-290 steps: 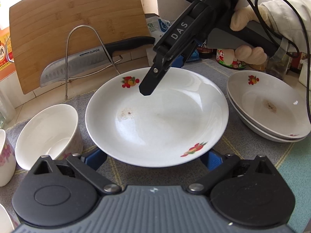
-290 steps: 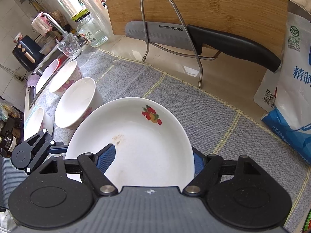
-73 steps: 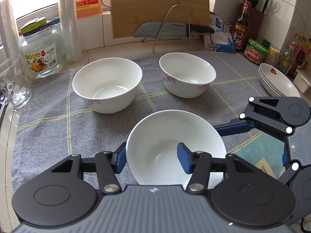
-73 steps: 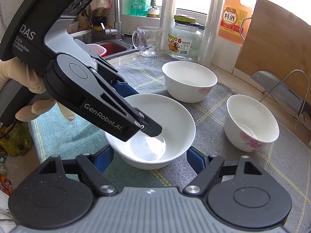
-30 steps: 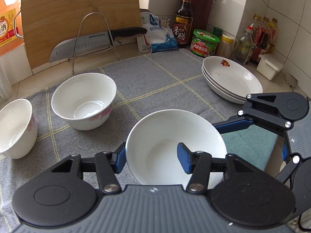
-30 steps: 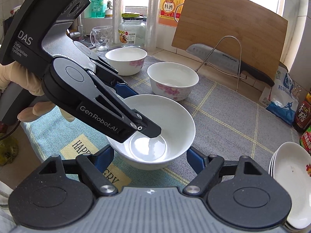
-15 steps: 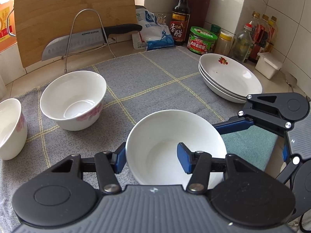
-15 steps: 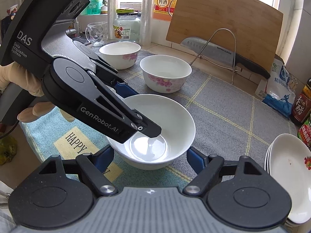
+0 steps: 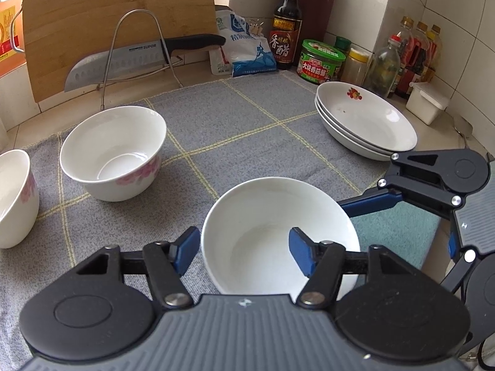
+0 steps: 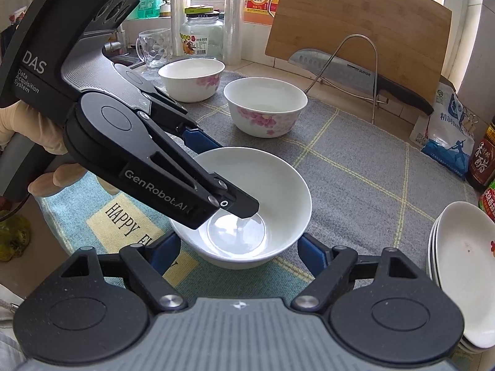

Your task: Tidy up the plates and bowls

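Observation:
A plain white bowl point(image 9: 272, 216) sits where the grey mat meets the teal one. My left gripper point(image 9: 244, 252) straddles its near wall, one pad outside and one inside. Its jaws are opening and the pads stand just off the wall. My right gripper point(image 10: 238, 255) has the bowl point(image 10: 272, 185) between its fingers. Its jaws are opening too, with both pads clear of the bowl. From the right wrist, my left gripper point(image 10: 221, 173) reaches in from the left. Two pink-flowered bowls point(image 9: 113, 151) point(image 9: 15, 198) stand at the left. A stack of plates point(image 9: 365, 120) lies at the right.
A knife on a wire rack point(image 9: 133, 58) leans by a wooden cutting board point(image 9: 117, 15) at the back. Sauce bottles and jars point(image 9: 321, 61) crowd the back right corner. A glass mug point(image 10: 154, 49) and a jar stand near the sink. The teal mat point(image 10: 123, 216) reaches the counter edge.
The bowl came rightward in both grippers, away from the flowered bowls and nearer the plates. In the last half second both grippers' jaws have widened and the left pads have come off the bowl's wall.

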